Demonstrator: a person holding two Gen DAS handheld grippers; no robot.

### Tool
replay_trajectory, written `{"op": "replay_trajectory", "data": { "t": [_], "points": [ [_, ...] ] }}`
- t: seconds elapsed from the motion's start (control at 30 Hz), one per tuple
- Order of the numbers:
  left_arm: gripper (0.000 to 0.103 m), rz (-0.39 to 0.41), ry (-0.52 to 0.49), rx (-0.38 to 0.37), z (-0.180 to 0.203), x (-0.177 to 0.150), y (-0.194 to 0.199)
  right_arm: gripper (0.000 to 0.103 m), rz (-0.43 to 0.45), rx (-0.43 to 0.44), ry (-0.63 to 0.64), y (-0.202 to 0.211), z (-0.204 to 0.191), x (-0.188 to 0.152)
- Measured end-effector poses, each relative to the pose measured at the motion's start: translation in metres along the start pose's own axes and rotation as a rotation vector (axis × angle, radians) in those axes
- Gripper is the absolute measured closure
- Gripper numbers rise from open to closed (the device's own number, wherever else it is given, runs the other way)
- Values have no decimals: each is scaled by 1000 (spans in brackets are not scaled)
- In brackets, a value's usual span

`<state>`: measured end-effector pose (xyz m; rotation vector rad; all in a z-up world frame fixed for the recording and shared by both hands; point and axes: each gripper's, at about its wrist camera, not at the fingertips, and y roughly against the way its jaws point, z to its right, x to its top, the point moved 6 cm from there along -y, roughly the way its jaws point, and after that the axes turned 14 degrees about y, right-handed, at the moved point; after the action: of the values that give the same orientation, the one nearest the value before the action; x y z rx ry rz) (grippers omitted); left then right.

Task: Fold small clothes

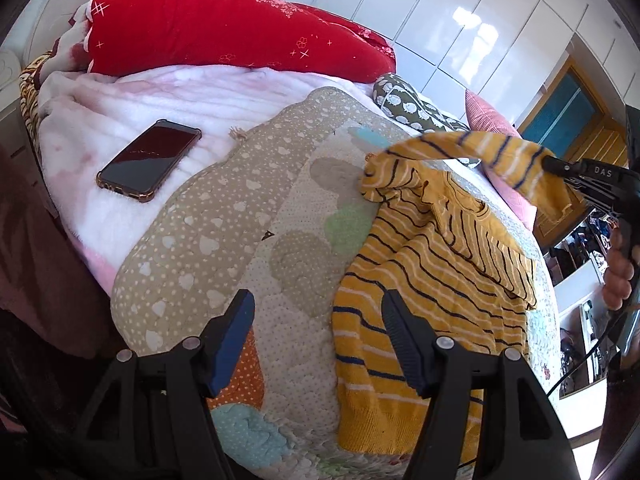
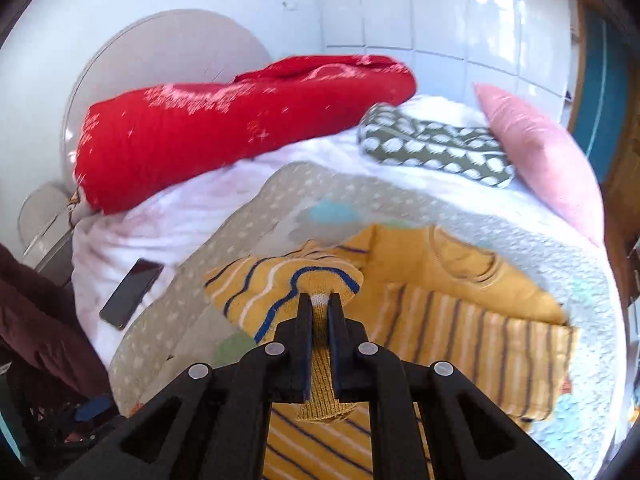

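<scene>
A: How does the left gripper [image 1: 316, 336] stand?

B: Tilted downward, jaws well apart, nothing pinched between its fingers [image 1: 236, 340].

A: And the right gripper [image 2: 320, 300]?

B: Also angled down, jaws nearly together, clamped on a fold of the yellow striped sweater [image 2: 460, 320]; the cloth runs back between the two fingers [image 2: 304, 340].

A: Any hand to see?

B: In the left wrist view, a hand [image 1: 620, 268] grips the right gripper's handle, behind and below its tips.
</scene>
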<state>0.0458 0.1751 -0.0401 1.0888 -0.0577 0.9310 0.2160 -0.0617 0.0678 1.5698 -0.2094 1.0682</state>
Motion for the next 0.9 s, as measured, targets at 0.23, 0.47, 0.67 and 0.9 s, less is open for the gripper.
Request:
{"op": "replay_trajectory", "data": {
  "t": [0.23,0.47,0.67,0.9],
  "points": [
    [38,-51,-39,-5,22,-6,-26,96,-119,-286,-138,21,139,-50],
    [38,-101,-117,20,54,6,-64,87,-274,-320,-359,-10,205,-147],
    [38,-155,-211,3,116,50,-126,52,-187,-304,-457,29,208,-192],
    [38,-290,-247,3,187,95,-245,52,-195,-263,-484,58,194,-252]
  ]
}}
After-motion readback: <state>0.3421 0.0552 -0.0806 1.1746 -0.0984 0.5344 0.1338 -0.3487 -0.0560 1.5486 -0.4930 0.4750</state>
